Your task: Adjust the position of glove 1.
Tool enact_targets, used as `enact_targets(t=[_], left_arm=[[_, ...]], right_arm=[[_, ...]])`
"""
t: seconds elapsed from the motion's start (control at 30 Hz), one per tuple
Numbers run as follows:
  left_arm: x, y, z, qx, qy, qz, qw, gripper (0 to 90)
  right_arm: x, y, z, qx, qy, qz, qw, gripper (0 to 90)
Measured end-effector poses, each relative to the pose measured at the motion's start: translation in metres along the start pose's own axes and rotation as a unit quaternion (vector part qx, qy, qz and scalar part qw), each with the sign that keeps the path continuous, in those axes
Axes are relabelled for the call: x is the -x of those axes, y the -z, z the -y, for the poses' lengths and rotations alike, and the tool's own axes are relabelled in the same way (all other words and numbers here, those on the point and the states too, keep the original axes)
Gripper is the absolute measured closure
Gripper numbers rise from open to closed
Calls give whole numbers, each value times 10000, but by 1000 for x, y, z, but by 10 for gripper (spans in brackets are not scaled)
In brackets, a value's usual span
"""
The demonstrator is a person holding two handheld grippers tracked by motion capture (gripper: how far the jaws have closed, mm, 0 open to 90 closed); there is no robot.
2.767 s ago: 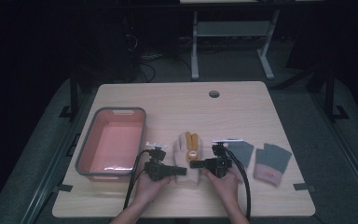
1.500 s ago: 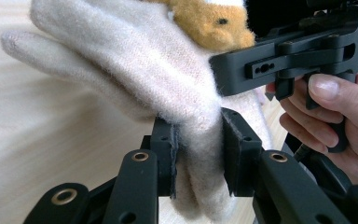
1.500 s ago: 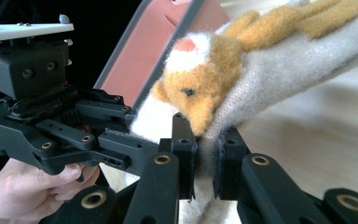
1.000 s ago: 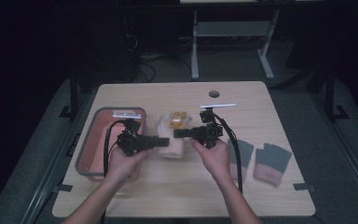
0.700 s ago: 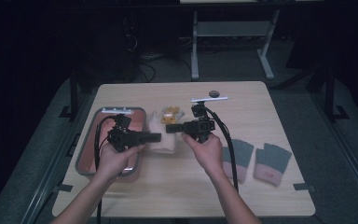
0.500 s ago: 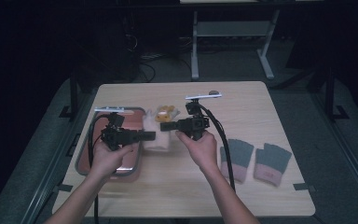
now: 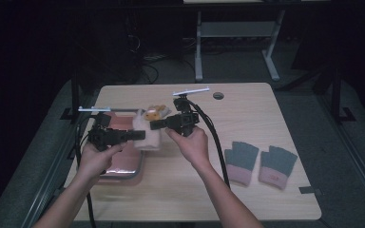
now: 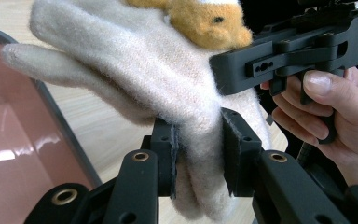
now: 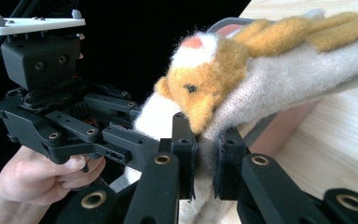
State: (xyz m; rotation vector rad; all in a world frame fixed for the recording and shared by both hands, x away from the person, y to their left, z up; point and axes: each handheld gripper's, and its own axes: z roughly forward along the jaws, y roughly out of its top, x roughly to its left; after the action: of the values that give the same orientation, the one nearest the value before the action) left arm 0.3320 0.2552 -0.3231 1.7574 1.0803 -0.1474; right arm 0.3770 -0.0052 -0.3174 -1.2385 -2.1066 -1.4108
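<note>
step: glove carried to tray | glove (image 7: 148, 135): held off the table between both tools, over the tray's (image 7: 123, 168) right edge | left tool (image 7: 140, 136): clamped on glove | right tool (image 7: 155, 125): clamped on glove | advice: both grips are best kept firm and level until the glove is fully above the tray, then released together | grey gloves (image 7: 260, 162): lying at the right of the table

What my claws hide or the edges cut off

Between my left claw (image 8: 198, 156) pads, the cream glove (image 8: 135, 70) cuff is pinched out of sight; its top is cut by the upper edge. Below my left claw the pink tray (image 7: 123, 164) is partly covered by my hand. The glove's orange animal patch (image 7: 154, 113) by my right claw (image 7: 156, 125) is too small to read from above.
</note>
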Motion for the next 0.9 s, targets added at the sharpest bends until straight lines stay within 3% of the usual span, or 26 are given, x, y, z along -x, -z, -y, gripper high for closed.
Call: enact_targets(t=[0.43, 0.9], left_arm=[[-13, 27, -1, 88, 85, -110, 9999, 692], [-34, 44, 8, 7, 209, -254, 9995, 695]], right_arm=[[-13, -25, -14, -112, 104, -161, 9998, 814], [-15, -57, -15, -280, 40, -309, 9991, 813]])
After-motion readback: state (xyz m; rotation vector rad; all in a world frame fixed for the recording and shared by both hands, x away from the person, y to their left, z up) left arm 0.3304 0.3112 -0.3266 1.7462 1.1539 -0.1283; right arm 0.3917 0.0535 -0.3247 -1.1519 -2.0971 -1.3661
